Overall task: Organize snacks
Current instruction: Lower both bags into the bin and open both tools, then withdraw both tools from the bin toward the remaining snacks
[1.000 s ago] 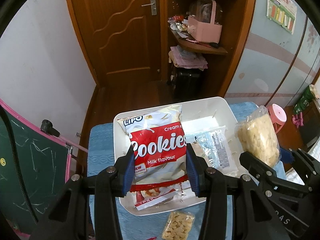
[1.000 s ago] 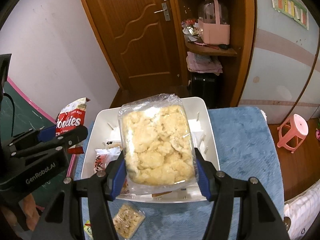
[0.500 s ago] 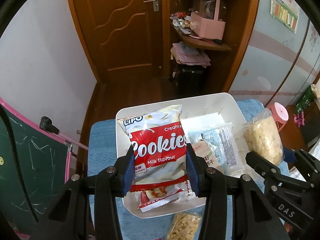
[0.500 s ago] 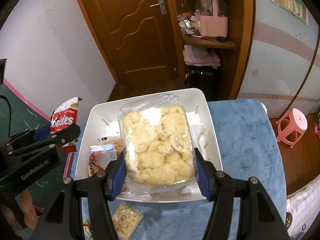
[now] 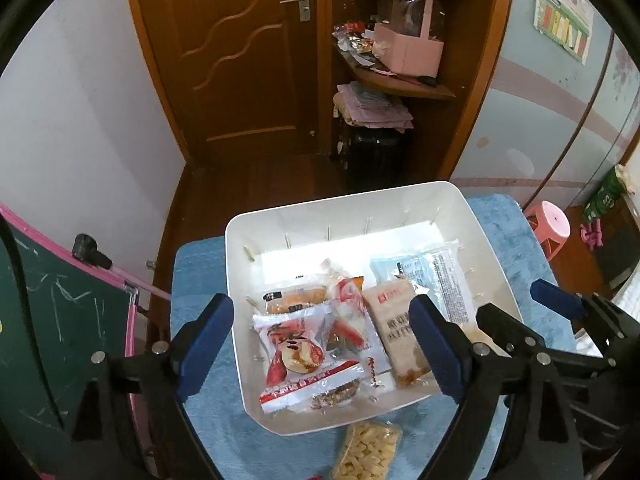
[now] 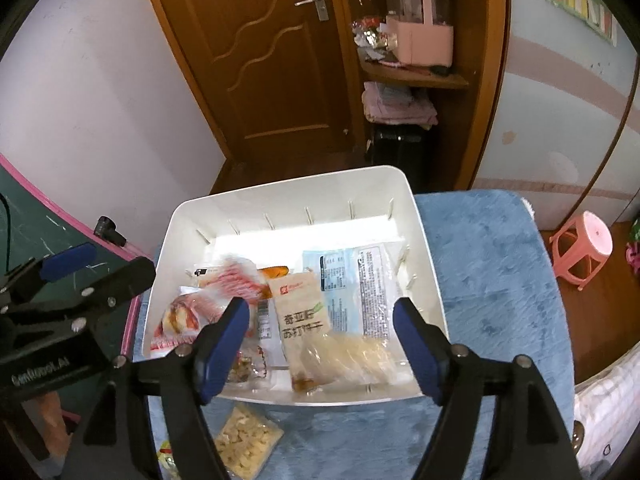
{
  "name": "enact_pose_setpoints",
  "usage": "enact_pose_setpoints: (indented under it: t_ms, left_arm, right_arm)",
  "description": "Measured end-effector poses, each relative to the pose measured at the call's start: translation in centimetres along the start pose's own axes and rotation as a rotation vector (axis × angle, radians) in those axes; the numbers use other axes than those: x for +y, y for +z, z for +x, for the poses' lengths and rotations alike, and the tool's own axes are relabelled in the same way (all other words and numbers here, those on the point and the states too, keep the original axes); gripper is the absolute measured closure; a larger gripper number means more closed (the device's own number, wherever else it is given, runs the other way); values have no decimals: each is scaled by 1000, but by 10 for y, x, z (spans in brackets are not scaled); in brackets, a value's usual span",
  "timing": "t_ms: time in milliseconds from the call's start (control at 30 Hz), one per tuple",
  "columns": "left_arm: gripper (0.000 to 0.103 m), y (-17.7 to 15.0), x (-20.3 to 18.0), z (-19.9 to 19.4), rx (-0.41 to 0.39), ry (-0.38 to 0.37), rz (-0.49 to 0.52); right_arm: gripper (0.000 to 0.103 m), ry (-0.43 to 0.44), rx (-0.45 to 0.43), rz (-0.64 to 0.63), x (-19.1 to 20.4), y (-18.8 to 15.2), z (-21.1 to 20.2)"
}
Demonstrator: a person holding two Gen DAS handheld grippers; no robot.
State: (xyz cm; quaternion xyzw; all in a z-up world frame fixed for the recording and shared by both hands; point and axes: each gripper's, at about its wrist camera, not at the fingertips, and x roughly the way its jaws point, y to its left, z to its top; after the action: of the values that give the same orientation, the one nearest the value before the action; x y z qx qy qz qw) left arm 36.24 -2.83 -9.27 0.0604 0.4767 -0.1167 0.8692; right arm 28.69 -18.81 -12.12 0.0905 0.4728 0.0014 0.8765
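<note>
Both claws open and empty over the snack bin.
Left claw (image 5: 320, 344) and right claw (image 6: 322, 344) have their jaws spread with nothing between them, hovering above the near end of the white bin (image 5: 348, 210). A clear bag of puffed snacks (image 6: 246, 442) lies on the blue counter cover (image 6: 492, 280), just outside the bin's near wall. Inside: red-and-white pastry pack (image 5: 298, 356), tan cracker pack (image 6: 302, 320), pale blue pack (image 5: 432, 276). Wooden door (image 5: 240, 60) beyond.
</note>
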Motion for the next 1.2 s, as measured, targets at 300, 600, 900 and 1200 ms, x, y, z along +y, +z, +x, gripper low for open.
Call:
enact_pose_setpoints:
  t_ms: [300,600,900,1200]
  left_arm:
    - [14,-9,-10,-23,-23,-7,-7]
    - [14,-24,-44,-69,-71,-39,27]
    - [14,-54,-84,-117,-104,-57,44]
    - [14,-86,-105,-151,-104,-51,20]
  right_arm:
    - [25,8,-46,-22,-8,-17,-32]
    - [25,36,-85,-13,-27,-35,-74]
    - [25,56,-121,-24,-53,-56,-121]
    - [25,78,-127,-70,-68,-82,-153]
